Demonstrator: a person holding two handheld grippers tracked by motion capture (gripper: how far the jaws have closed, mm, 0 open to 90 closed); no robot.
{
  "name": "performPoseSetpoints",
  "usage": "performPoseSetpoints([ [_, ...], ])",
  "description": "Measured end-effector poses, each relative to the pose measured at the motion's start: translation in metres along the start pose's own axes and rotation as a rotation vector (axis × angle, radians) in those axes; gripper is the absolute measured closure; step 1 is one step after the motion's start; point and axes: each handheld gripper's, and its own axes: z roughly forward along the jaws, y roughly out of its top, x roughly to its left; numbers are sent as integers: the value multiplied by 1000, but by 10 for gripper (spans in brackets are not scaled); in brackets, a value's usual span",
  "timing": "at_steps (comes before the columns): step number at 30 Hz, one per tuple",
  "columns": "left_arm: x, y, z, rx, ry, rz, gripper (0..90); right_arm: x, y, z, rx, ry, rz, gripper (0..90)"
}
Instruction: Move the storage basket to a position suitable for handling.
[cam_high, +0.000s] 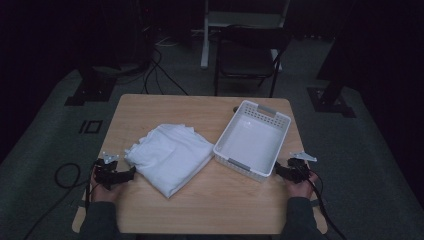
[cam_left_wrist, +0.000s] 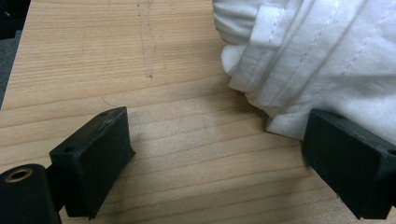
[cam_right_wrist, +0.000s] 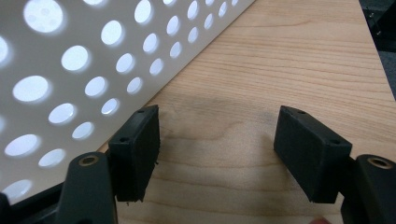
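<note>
Jaws of our left gripper (cam_left_wrist: 215, 158) stand spread wide with only bare wood between them, low in the left gripper view; the right-hand jaw sits just against the hem of the cloth (cam_left_wrist: 322, 60), which bulges in from the upper right of that frame. In the high view this gripper (cam_high: 131, 172) lies at the lower left, just beside the cloth's (cam_high: 170, 157) near corner, left of centre on the table (cam_high: 165, 107).

Our right gripper (cam_right_wrist: 217, 154) is also spread and holds nothing. Its left-hand jaw stands close beside the perforated wall of the basket (cam_right_wrist: 70, 70), which slants across the upper left of the right gripper view. In the high view it (cam_high: 277, 170) sits at the basket's (cam_high: 272, 120) lower right corner.

We judge the work to be putting the cloth in the basket. Risks as we see them:

- Closing the left jaws here could pinch just one hem layer, so the folded cloth would unfold as we lift.
- Pushing forward first could shove the cloth along the wood instead of gripping it.
- A nudge from our right jaw could slide the light basket toward the table's edge.
</note>
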Motion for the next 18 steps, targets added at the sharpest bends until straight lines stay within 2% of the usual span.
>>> performPoseSetpoints([
  [3, 0, 0, 0, 0, 2, -1, 80, 1, 0, 0, 0, -5, 3, 305],
  [5, 0, 0, 0, -1, 2, -2, 80, 1, -1, 0, 5, 5, -7, 264],
  [10, -1, -1, 0, -1, 5, -3, 81, 1, -1, 0, 6, 7, -9, 264],
  [12, -1, -1, -1, -1, 5, -5, 82, 1, -1, -1, 6, 5, -7, 278],
  [14, -1, -1, -1, -1, 6, -5, 83, 1, 0, -3, 11, -3, 1, 338],
  [17, -1, -1, -1, -3, 6, -5, 88, 0, 0, -5, 17, 0, 18, 350],
  [18, -2, -1, -2, -7, 3, -3, 121, 0, 0, -9, 4, 12, 35, 359],
])
